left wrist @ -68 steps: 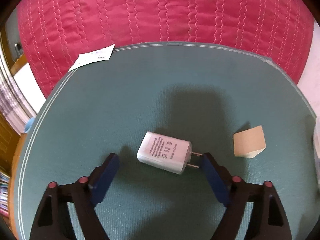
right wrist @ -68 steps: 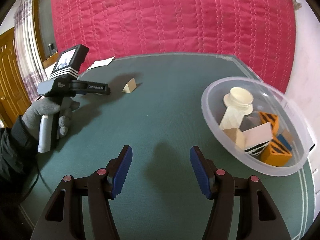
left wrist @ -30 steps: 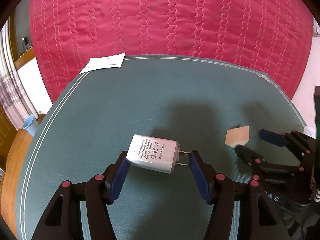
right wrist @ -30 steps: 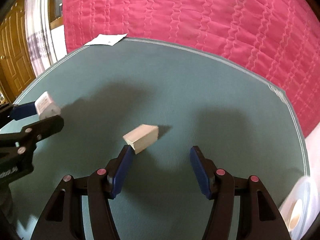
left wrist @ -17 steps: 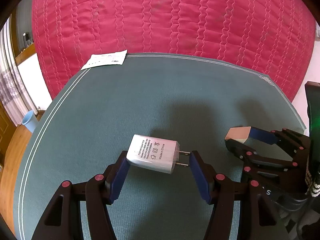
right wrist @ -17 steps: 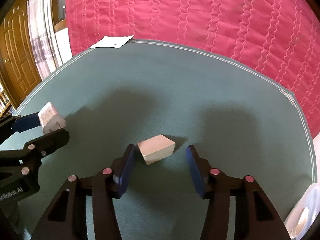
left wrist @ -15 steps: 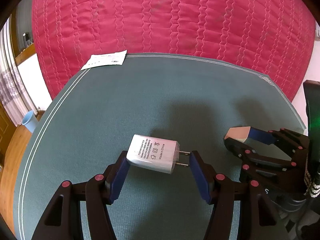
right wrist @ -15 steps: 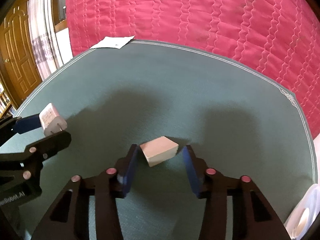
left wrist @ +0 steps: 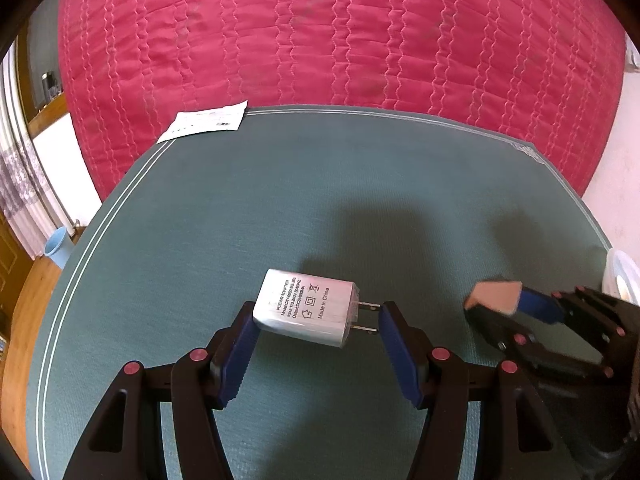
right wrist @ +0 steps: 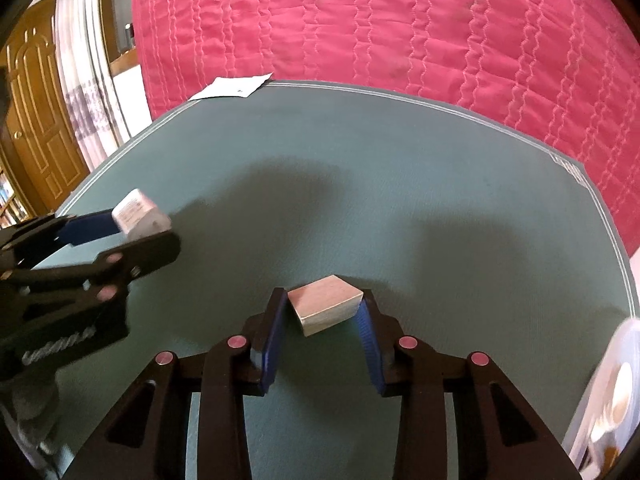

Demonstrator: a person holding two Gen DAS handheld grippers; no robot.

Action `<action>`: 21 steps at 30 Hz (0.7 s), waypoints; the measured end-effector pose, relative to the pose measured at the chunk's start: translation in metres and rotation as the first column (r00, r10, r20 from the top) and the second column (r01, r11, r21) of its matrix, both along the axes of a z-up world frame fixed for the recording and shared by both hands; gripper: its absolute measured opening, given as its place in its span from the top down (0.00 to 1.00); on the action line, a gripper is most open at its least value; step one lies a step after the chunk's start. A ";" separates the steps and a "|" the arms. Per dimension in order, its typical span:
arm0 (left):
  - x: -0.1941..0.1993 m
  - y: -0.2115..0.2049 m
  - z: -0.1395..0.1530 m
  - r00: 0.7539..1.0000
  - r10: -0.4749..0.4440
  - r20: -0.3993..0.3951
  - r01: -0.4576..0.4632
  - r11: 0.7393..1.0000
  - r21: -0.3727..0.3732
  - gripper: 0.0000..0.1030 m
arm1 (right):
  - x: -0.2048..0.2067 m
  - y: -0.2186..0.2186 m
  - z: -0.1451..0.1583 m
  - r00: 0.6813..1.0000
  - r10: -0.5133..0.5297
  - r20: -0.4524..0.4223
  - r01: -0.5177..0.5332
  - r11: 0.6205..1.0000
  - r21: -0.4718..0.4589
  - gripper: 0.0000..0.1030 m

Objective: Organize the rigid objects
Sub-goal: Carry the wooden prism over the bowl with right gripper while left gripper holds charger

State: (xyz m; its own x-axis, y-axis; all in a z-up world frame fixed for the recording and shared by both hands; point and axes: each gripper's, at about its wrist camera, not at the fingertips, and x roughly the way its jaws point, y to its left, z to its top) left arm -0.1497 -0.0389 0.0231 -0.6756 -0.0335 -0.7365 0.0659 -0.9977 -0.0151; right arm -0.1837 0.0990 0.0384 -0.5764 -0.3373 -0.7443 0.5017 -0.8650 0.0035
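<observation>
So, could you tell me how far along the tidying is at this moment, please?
Done: the clear bowl at the mat's right edge already holds some pieces, too blurred to name. In hand: the left gripper clamps the white power adapter, and the right gripper is shut on the wooden block. Left: both still need to go into the bowl.

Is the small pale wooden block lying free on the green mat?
No, the small pale wooden block is clamped between the blue pads of the right gripper, not free on the green mat.
</observation>
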 end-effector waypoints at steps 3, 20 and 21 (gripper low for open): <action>0.001 0.003 0.000 1.000 -0.006 -0.003 0.006 1.000 -0.009 0.38 | 0.012 0.007 0.000 1.000 -0.004 0.006 0.005 1.000 -0.018 0.65; 0.016 0.032 0.011 0.997 -0.046 -0.057 0.041 0.996 -0.079 0.38 | 0.077 0.052 0.011 0.999 -0.047 -0.014 0.045 0.993 -0.112 0.65; 0.017 0.034 0.012 0.997 -0.051 -0.062 0.046 0.995 -0.085 0.38 | 0.081 0.055 0.012 0.999 -0.049 -0.021 0.047 0.992 -0.115 0.65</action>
State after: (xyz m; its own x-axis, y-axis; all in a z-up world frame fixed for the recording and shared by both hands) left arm -0.1325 -0.0049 0.0354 -0.7233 -0.0589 -0.6880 0.0189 -0.9977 0.0655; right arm -0.1028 0.1536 0.0506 -0.6114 -0.3912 -0.6878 0.4607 -0.8827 0.0926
